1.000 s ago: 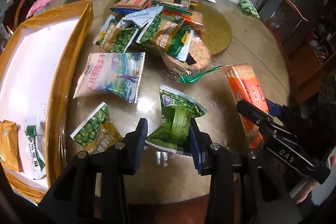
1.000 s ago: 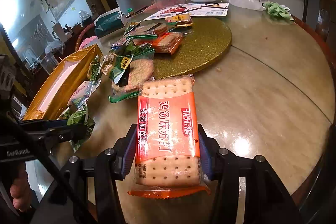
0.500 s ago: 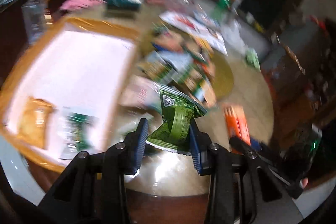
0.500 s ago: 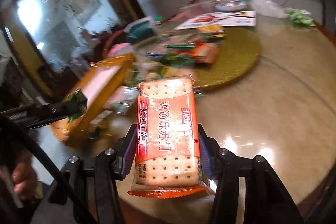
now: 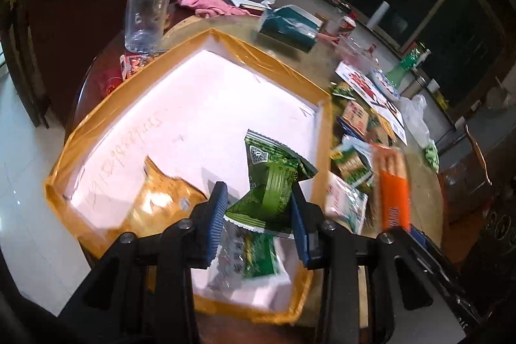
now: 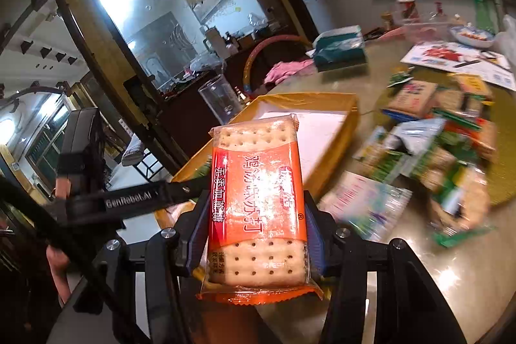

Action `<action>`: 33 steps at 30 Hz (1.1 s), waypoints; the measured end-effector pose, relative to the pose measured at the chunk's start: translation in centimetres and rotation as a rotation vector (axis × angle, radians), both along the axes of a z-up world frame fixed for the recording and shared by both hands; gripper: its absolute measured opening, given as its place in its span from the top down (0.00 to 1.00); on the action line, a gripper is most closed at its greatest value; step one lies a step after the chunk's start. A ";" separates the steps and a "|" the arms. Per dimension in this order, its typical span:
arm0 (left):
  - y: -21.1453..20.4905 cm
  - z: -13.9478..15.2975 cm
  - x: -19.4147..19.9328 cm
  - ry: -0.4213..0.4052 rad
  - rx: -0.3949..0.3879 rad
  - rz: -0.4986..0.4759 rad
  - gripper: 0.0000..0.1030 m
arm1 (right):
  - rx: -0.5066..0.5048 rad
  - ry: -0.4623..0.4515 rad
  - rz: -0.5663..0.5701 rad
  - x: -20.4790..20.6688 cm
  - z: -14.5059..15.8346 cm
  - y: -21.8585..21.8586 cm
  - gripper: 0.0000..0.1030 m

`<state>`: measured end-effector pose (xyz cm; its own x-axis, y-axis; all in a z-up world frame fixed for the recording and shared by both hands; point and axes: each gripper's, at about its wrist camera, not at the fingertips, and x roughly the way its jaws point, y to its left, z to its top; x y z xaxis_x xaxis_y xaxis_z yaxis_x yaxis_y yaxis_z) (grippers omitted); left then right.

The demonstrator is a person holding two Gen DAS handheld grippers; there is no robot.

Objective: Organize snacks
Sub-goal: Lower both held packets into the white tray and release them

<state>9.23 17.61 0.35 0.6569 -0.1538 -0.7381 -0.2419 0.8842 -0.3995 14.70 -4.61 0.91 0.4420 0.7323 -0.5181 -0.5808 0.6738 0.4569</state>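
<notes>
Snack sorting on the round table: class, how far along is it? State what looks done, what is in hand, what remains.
Done: a yellow foil packet and a clear-and-green packet lie in the gold-rimmed white tray.
In hand: the left gripper holds a green snack packet above the tray; the right gripper holds an orange cracker pack.
Left: the heap of mixed packets on the table.

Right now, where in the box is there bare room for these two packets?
The box floor is bare across its far half, toward the glass. The near end is crowded: yellow packet, green-and-clear packet. The loose snack pile crowds the table beside it.
</notes>
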 end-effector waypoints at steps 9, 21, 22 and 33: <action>4.2 -1.7 1.8 0.017 -0.081 0.088 0.61 | -0.148 0.028 -0.002 4.1 -2.0 7.0 0.49; 6.9 -3.8 4.7 0.147 -0.026 0.170 0.61 | -0.380 0.014 0.037 4.3 -4.3 11.1 0.44; 7.1 -4.1 4.7 0.158 -0.034 0.166 0.60 | -0.357 0.012 0.039 4.1 -3.8 10.6 0.40; 3.0 0.8 -1.4 0.011 0.038 0.138 0.25 | -0.104 -0.044 0.001 -1.5 1.7 -0.8 0.22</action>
<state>7.85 20.61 1.18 0.6616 -0.0340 -0.7491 -0.3666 0.8568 -0.3627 13.16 -5.39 2.63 0.4653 0.6760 -0.5714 -0.5997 0.7156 0.3582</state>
